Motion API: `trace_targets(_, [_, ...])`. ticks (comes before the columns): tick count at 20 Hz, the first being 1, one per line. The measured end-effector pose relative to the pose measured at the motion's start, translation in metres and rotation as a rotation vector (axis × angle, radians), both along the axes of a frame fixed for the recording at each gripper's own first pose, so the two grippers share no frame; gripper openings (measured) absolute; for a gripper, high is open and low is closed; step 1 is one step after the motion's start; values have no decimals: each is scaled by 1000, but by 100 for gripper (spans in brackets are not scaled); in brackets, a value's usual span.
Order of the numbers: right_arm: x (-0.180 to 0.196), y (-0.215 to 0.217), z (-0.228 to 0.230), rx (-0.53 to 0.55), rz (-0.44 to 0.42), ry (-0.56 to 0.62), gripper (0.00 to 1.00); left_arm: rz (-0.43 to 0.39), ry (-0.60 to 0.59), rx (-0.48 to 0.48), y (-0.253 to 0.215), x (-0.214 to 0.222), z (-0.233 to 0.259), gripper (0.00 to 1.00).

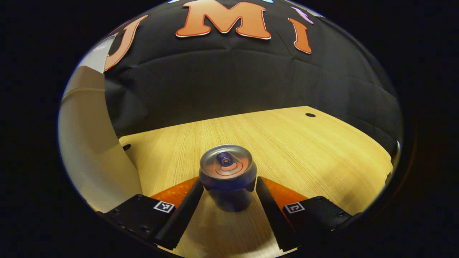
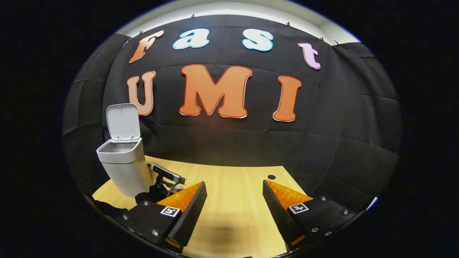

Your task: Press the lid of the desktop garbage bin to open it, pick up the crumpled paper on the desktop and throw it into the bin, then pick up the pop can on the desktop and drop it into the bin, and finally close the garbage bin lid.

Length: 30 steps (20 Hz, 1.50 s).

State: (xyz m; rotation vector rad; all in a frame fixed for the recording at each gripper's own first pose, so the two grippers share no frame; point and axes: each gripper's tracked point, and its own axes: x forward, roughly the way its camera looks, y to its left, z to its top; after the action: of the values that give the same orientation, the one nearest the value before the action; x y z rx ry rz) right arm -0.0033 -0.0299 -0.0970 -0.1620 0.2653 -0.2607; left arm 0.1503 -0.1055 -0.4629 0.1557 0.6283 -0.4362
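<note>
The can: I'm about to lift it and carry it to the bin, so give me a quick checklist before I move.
1. Can upright on the table: ok.
2. Can centred in the left claw: ok, a finger on each side.
3. Both fingers pressing on the can: cannot tell; they sit at its sides, but firm contact is unclear.
4. Bin lid open: ok, it stands upright behind the mouth.
5. Paper already in the bin: cannot tell, the inside is hidden.
6. Right claw free: ok, open and holding nothing.
</note>
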Motion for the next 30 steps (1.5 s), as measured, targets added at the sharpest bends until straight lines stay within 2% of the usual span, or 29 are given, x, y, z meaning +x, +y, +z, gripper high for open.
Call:
trace_targets(2, [-3,-1,0,0,-6,2,94,-2,5,-3,2,1,0,88])
trace_targets(5, [-1,1,0,18,-1,-5,94,-2,-2,1,4,0,15,83])
trace_targets(10, [12,18,-4,48,56,-20,94,40,-69,-35,26,-8,85,81])
trace_targets(13, [18,26,-6,47,105,-23,94,65,-143,-16,52,-17,139,81])
trace_targets(17, [22,33,-8,53,151,-31,94,159,-170,-28,82,-32,199,80])
trace_targets(24, [26,40,-11,101,185,-54,94,366,-230,-7,154,-38,249,80])
trace_targets(29, [29,47,-8,127,187,-69,94,469,-290,-11,203,-1,286,80])
trace_targets(30, [29,49,-7,125,189,-71,94,477,-304,-11,214,4,295,84])
